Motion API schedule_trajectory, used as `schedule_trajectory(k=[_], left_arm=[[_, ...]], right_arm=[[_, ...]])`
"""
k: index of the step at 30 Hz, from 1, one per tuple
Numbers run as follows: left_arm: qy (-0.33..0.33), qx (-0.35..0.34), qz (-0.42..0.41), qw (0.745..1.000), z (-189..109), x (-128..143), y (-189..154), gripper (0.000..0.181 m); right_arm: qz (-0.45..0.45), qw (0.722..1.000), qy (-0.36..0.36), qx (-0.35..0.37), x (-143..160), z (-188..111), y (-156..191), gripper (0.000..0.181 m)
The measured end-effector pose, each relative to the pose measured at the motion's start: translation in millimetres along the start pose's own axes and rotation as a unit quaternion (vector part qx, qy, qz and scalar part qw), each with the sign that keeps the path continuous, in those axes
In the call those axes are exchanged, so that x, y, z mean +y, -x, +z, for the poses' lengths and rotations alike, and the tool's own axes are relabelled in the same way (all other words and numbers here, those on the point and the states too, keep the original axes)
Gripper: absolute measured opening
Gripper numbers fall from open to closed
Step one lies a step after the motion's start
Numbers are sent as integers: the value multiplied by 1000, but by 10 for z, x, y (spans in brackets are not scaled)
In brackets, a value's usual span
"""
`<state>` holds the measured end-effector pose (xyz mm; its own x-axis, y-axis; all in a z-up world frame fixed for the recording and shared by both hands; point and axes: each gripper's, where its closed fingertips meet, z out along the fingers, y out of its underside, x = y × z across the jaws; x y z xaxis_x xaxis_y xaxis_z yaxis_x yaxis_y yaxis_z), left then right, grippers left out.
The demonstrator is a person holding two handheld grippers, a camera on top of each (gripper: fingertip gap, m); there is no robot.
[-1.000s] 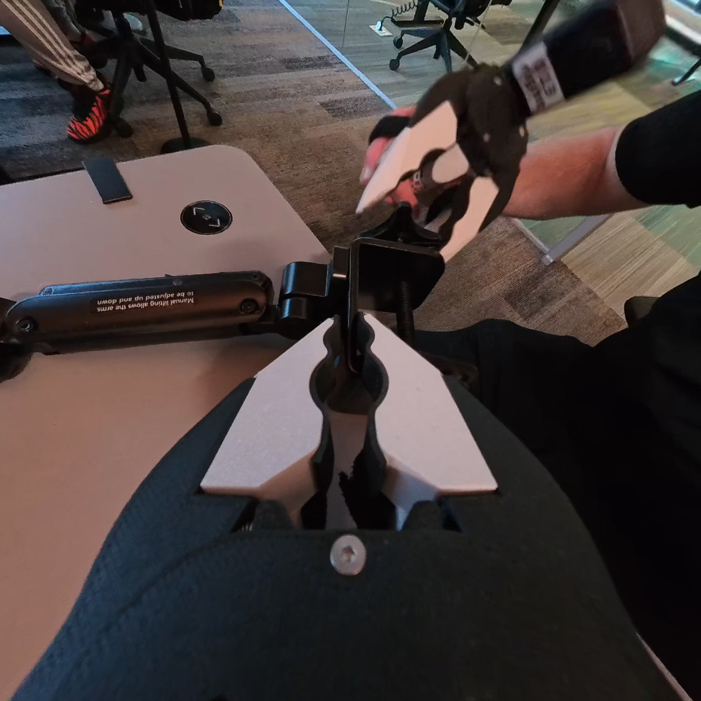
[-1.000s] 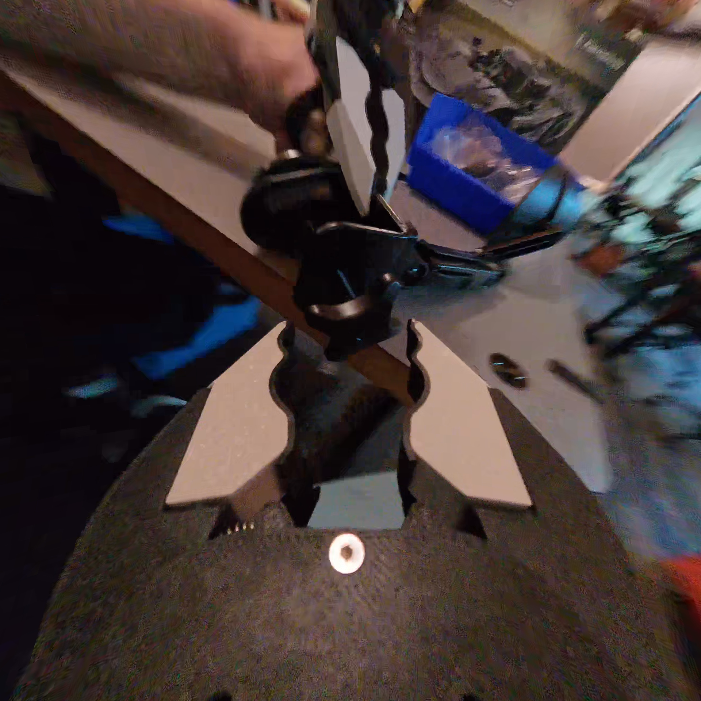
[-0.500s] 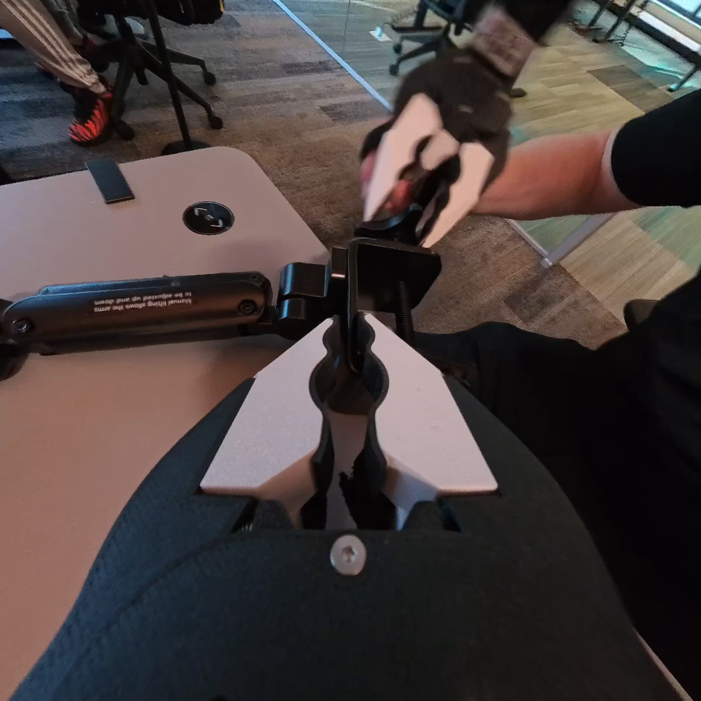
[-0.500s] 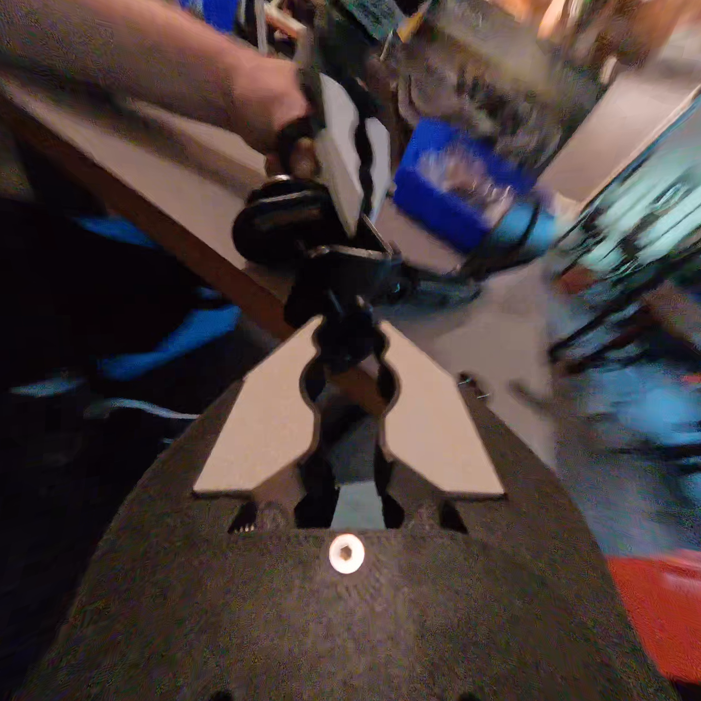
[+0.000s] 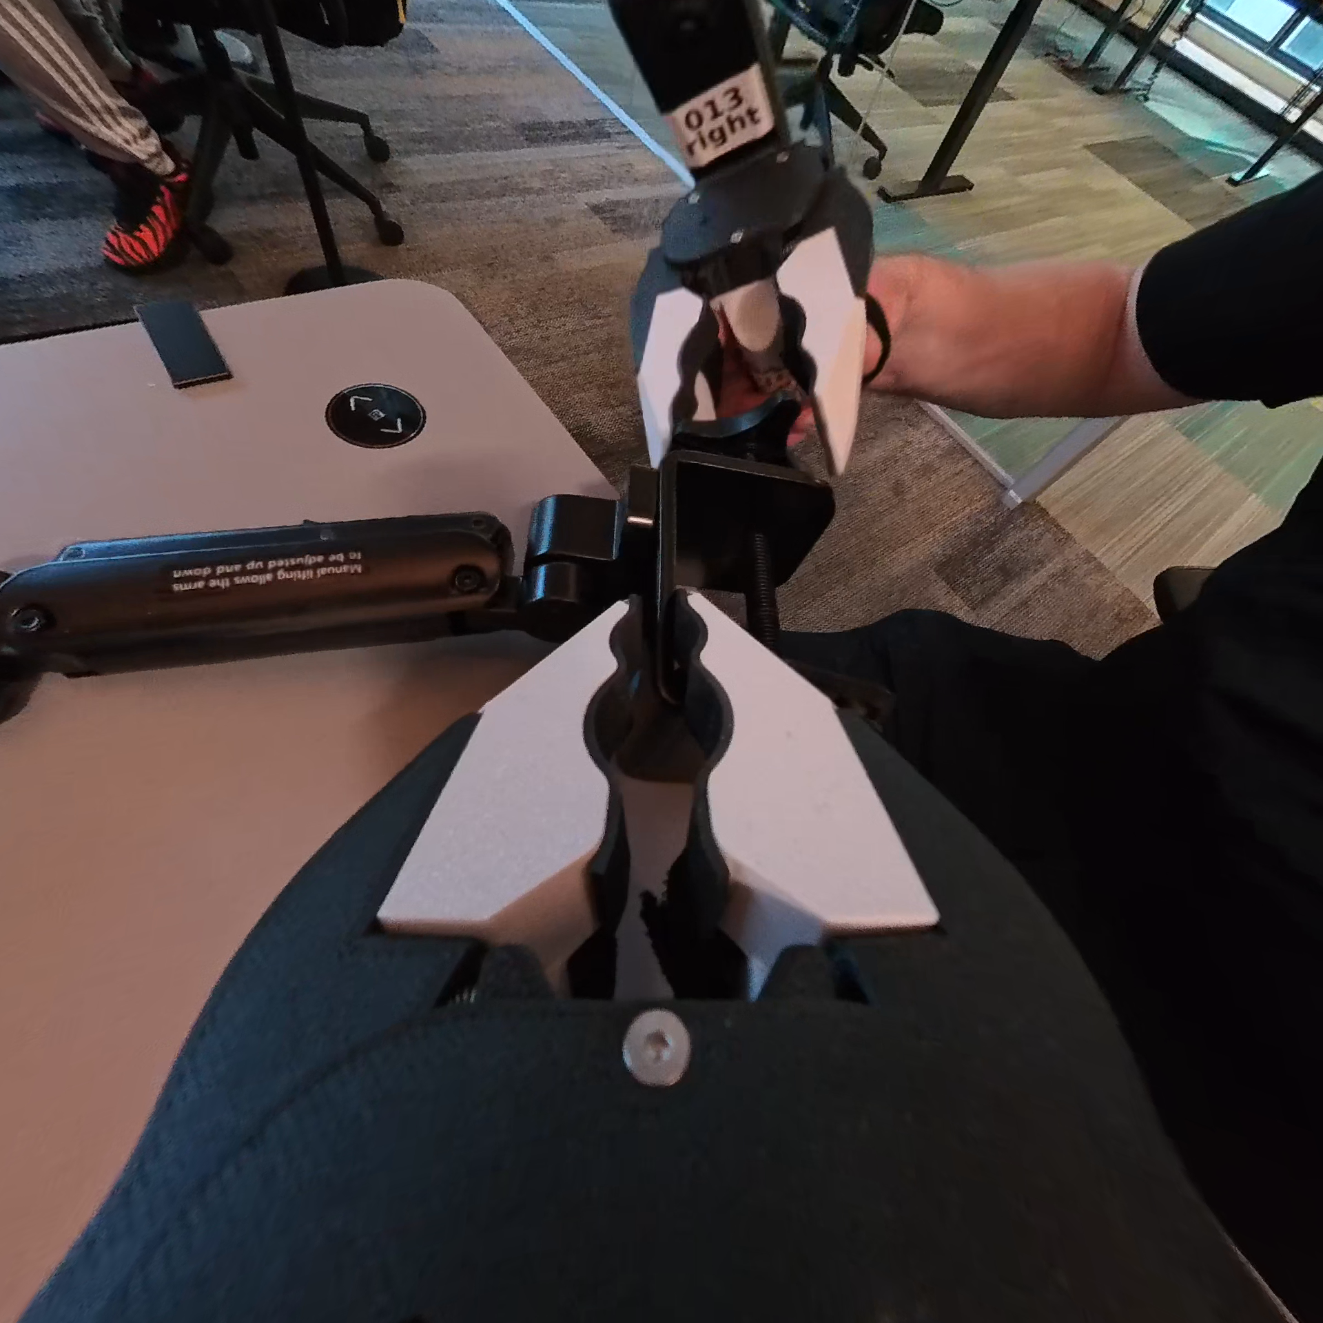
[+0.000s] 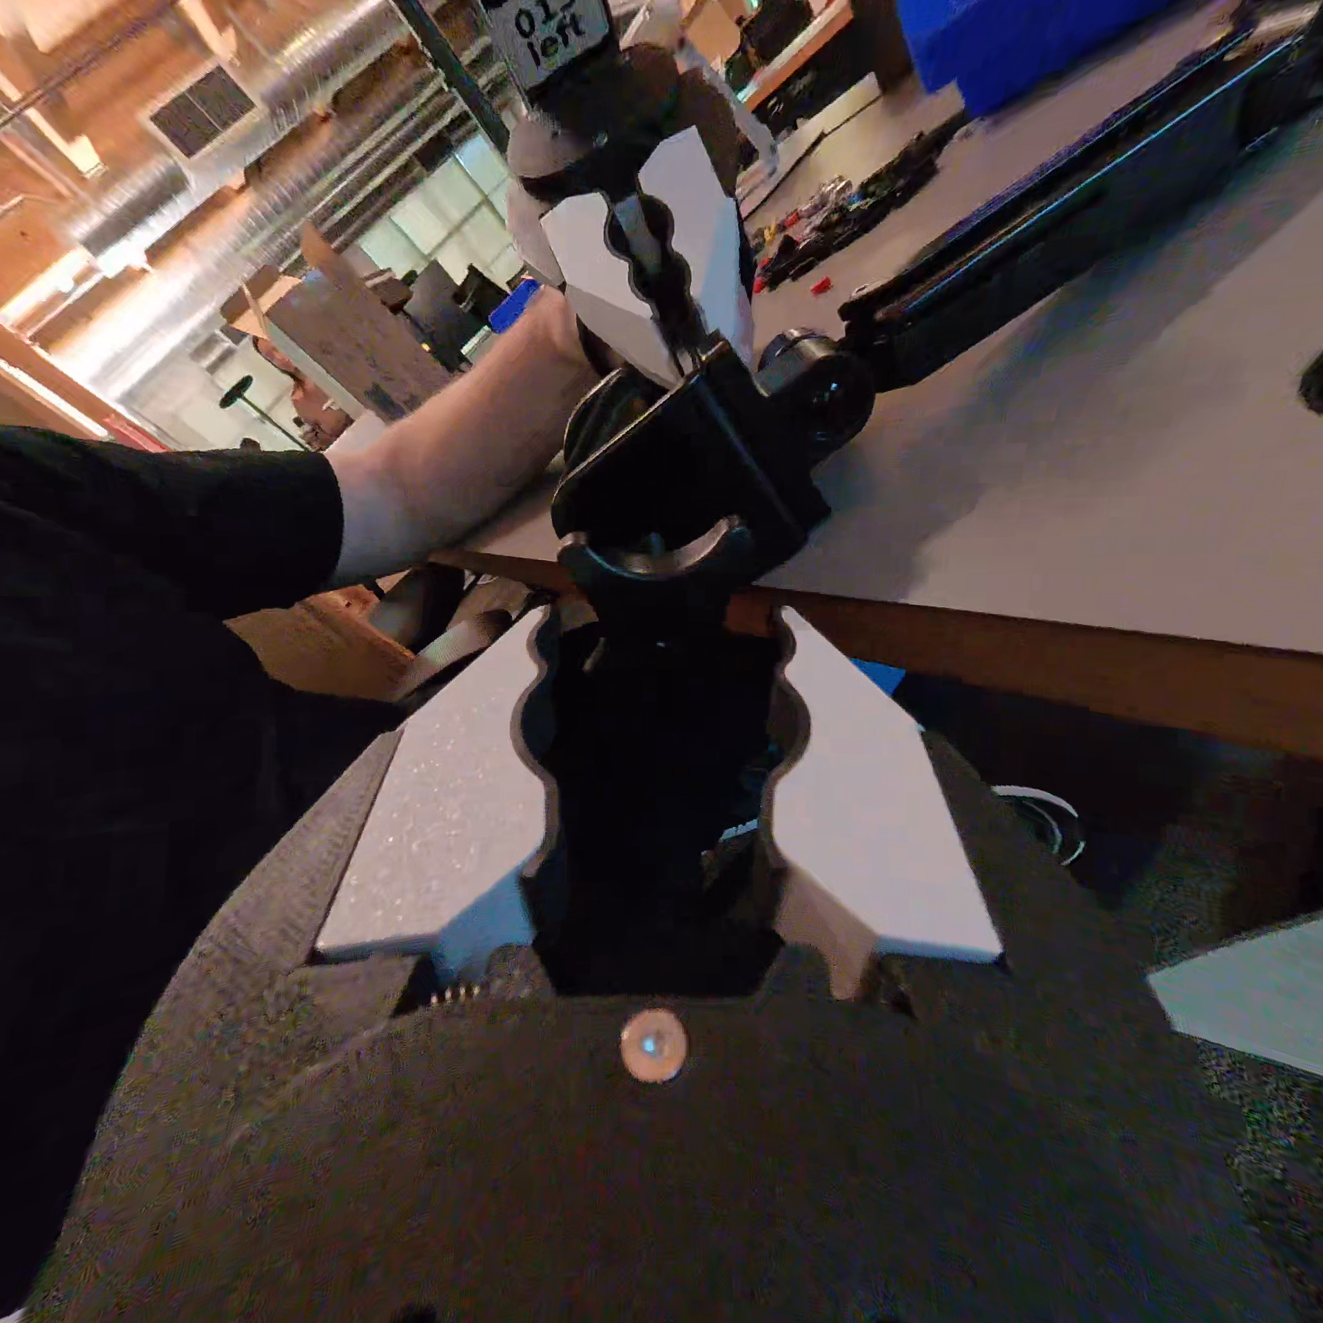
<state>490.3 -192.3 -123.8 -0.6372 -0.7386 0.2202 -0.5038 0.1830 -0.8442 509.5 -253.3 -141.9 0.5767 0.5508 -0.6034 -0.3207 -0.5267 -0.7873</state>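
Observation:
A black monitor arm [image 5: 272, 573] lies flat on the pale table [image 5: 215, 787]. Its black clamp bracket [image 5: 744, 515] hangs over the table's edge, with a threaded screw [image 5: 762, 594] and a black knob [image 5: 737, 429]. My left gripper [image 5: 662, 616] is shut on the bracket's upright plate. My right gripper [image 5: 744, 458] is open, with its white fingers on either side of the knob. In the right wrist view my right gripper [image 6: 662, 619] is open just short of the knob [image 6: 655, 565]. The left gripper [image 6: 673, 372] pinches the bracket [image 6: 687, 458] from behind it.
The table carries a round black control [image 5: 374, 417] and a black strip [image 5: 182, 343]. Office chairs [image 5: 286, 143] and a person's red-and-black shoe [image 5: 143, 229] are on the carpet beyond. A blue bin [image 6: 1002, 50] and small parts [image 6: 845, 215] sit farther along the table.
My right gripper has swung round in front of the clamp's knob; its fingers narrowed on the knob and now stand wide. My left gripper has held still on the bracket.

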Motion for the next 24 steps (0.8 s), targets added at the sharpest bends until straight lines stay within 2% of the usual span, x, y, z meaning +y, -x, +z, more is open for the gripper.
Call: schedule_trajectory(k=[2, 4, 7, 8, 9, 10, 11, 13, 14, 15, 17, 18, 19, 20, 22, 24], left_arm=[[0, 4, 1, 1000, 7, -2, -13, 7], [1, 6, 2, 1000, 7, 1, -23, 7], [0, 6, 3, 1000, 4, 2, -24, 7], [-1, 7, 4, 1000, 4, 0, -25, 7], [-2, 7, 5, 1000, 6, -1, -25, 7], [-2, 8, 4, 1000, 5, -1, -26, 7], [-2, 8, 4, 1000, 3, 2, -22, 7], [-4, 9, 1, 1000, 4, -1, -21, 7], [-3, 9, 4, 1000, 5, -1, -25, 7], [-1, 6, 6, 1000, 9, -1, -27, 6], [0, 5, 7, 1000, 14, -2, -30, 6], [0, 5, 7, 1000, 14, -3, -30, 6], [-1, 6, 6, 1000, 14, -4, -30, 6], [-1, 6, 6, 1000, 13, -4, -30, 6], [-2, 8, 4, 1000, 12, -5, -31, 7], [-3, 9, 3, 1000, 12, -5, -32, 7]], right_arm=[[8, 1000, 14, -10, 33, 130, 14, 40], [-27, 999, 14, -13, 11, 173, 32, 35], [-143, 987, 41, 57, 28, 180, -28, 34], [-226, 966, 52, 110, 27, 173, -83, 34], [-361, 909, 73, 198, 3, 151, -165, 34], [-470, 833, 104, 273, -31, 113, -217, 35], [-515, 790, 121, 311, -57, 91, -236, 36], [-560, 747, 110, 341, -90, 77, -250, 37], [-546, 764, 98, 330, -85, 83, -237, 38], [-508, 799, 90, 310, -63, 79, -220, 42], [-391, 887, 52, 241, -12, 78, -170, 57], [-301, 936, 37, 179, 36, 91, -127, 63], [-220, 969, 14, 112, 42, 75, -51, 67], [-151, 986, -21, 60, -13, 29, 7, 76], [-20, 997, -69, -27, -126, -53, 59, 66], [74, 993, -65, -60, -117, -43, -2, 55]])
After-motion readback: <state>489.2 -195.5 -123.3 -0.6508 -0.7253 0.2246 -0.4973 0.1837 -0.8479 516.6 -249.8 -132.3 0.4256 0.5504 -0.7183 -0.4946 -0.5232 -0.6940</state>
